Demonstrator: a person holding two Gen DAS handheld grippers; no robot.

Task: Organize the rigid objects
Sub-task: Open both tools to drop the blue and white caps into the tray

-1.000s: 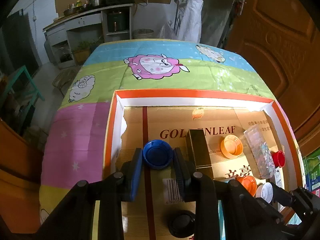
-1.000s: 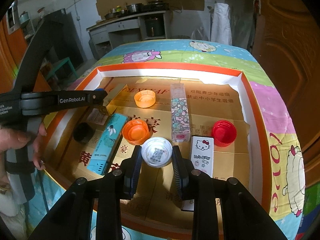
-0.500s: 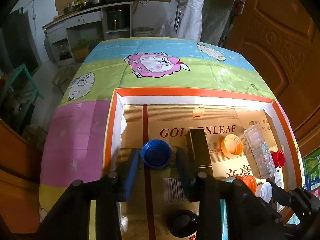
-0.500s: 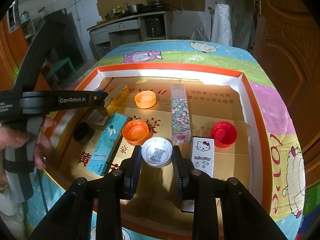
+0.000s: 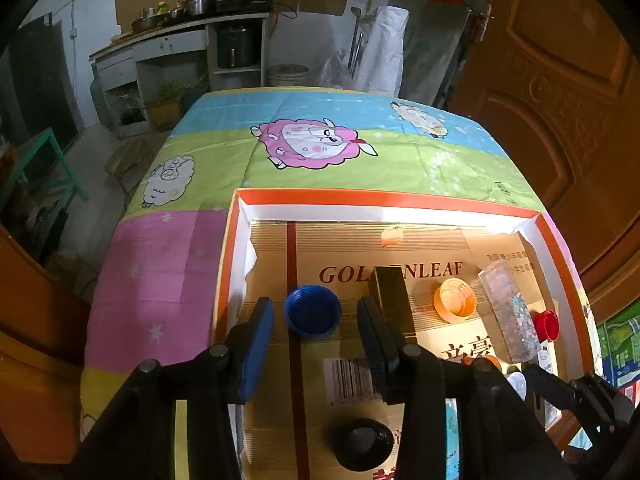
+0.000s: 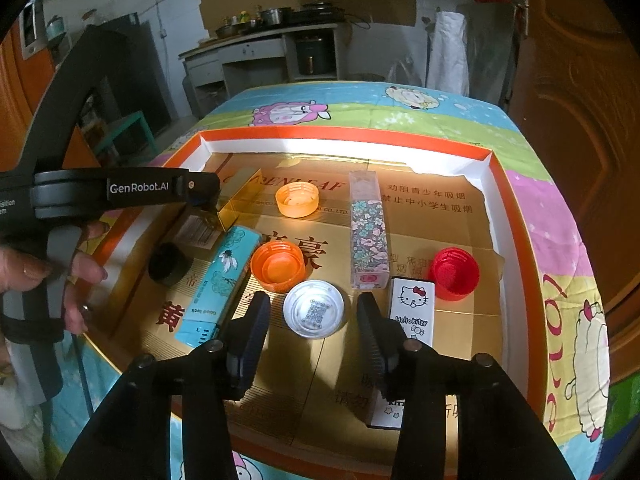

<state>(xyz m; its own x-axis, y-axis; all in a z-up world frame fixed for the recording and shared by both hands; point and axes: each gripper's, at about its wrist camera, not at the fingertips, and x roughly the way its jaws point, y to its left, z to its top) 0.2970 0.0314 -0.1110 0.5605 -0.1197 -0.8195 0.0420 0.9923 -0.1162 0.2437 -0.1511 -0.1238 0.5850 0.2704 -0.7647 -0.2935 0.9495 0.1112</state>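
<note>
Opening up on the left wrist view: the left gripper [image 5: 315,320] has its jaws spreading, and the blue cap [image 5: 312,311] that was pinched between the pads a second ago now sits free on the cardboard floor of the orange-rimmed tray [image 5: 384,197], a clear gap on either side. The cap lies open side up near the tray's left wall, just left of the dark gold box [image 5: 393,302]. Further right sit a pale orange cap [image 5: 455,300], a clear flowered box [image 5: 507,312] and a red cap [image 5: 546,324]; a black cap [image 5: 363,444] lies below the fingers.

Over to the right wrist view: the right gripper [image 6: 313,320] is letting go too, jaws widening. The white cap [image 6: 313,309], squeezed a second ago, rests loose between the pads, touching neither, in the same spot at the tray's [image 6: 344,134] near middle. Beside it lie a bright orange cap [image 6: 277,266], a teal box [image 6: 218,285] and a Hello Kitty box [image 6: 412,307]. At the left edge a hand [image 6: 48,276] holds the other gripper's handle.
</note>
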